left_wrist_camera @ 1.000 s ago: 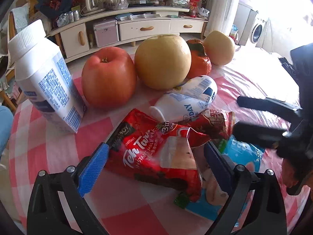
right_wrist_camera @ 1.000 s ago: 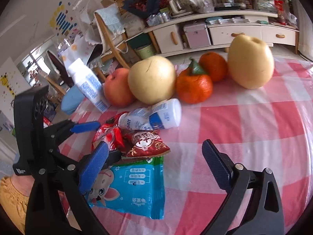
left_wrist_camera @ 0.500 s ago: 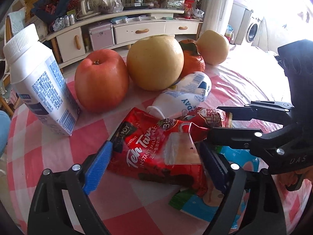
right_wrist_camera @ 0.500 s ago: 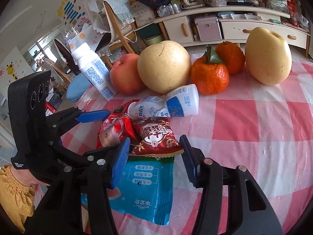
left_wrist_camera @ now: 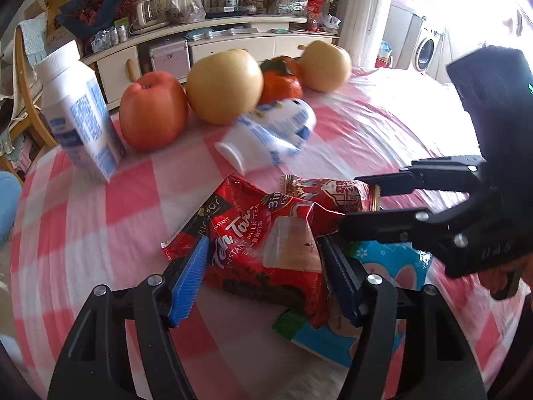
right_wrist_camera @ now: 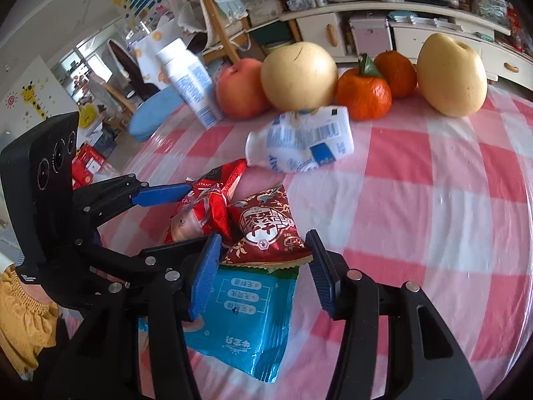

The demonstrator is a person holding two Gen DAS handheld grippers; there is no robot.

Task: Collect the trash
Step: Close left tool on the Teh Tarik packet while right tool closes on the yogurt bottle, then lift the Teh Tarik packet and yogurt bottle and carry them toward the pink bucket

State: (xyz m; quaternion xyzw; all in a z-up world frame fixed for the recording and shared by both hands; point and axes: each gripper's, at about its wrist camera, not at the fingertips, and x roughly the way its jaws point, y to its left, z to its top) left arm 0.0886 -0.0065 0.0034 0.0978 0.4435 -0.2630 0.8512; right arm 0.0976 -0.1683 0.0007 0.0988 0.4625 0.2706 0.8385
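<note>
Red Teh Tarik milk-tea sachet, centre of the left wrist view: a crumpled, torn foil wrapper lying flat on the surface, overlapping the blue snack packet below and to its right. It appears light, thin and limp, with a slick skin; judged likely to buckle or slide unless the pads close across a doubled fold near its middle, not at a loose corner.

Dark red snack pouch, centre of the right wrist view: a small pillow-shaped pack with crimped edges, resting partly on the blue snack packet. It seems light and slightly puffed; the crimped lower seam looks the firmest place to pinch.

Left gripper: jaws spread, one blue pad on either side of the sachet, not yet pressed onto it. Right gripper: jaws spread, straddling the lower edge of the pouch; contact cannot be confirmed.

Toppled white yogurt bottle, above centre and blurred: a lightweight plastic cylinder, probably apt to roll.

Beyond, toward the upper frame: an upright white bottle at left, a red apple, two yellow pears, and tangerines. These are firm, whole fruit, presumably not trash. All stand on the pink-checked surface; cabinets fill the background.
</note>
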